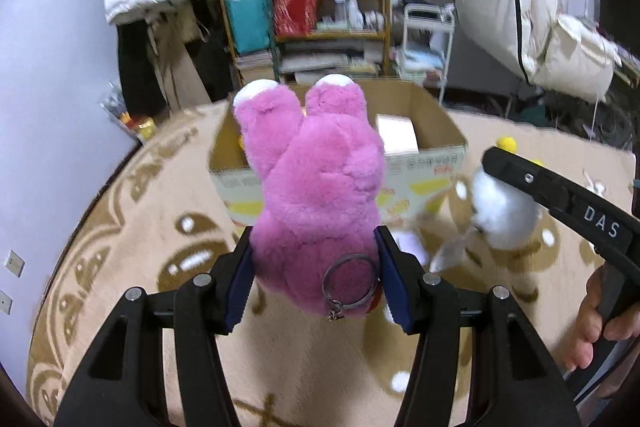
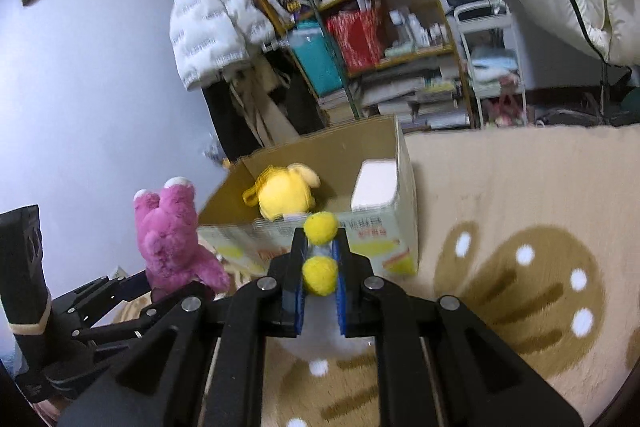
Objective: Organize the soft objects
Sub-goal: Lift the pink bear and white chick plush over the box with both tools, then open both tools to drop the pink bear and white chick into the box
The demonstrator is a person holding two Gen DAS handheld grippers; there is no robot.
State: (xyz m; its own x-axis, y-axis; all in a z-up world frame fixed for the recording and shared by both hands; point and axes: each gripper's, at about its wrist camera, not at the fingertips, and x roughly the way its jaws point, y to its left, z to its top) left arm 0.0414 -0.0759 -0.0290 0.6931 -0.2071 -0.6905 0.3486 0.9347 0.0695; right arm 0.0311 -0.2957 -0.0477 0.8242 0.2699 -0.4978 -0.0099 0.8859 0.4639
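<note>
My left gripper (image 1: pixel 316 255) is shut on a pink plush bear (image 1: pixel 316 179) with a metal key ring, held upside down above the rug in front of an open cardboard box (image 1: pixel 432 151). The bear also shows in the right wrist view (image 2: pixel 168 247). My right gripper (image 2: pixel 320 247) is shut on a white plush toy with yellow pompoms (image 2: pixel 320 273), held near the box's front wall (image 2: pixel 384 243). That toy shows in the left wrist view (image 1: pixel 500 215). A yellow plush (image 2: pixel 284 199) and a white block (image 2: pixel 376 187) lie inside the box.
A beige patterned rug (image 2: pixel 520 267) covers the floor. Behind the box stand a cluttered wooden shelf (image 2: pixel 380 39), a white cart (image 2: pixel 492 67) and hanging coats (image 2: pixel 208 27). A purple wall (image 2: pixel 100 87) is on the left.
</note>
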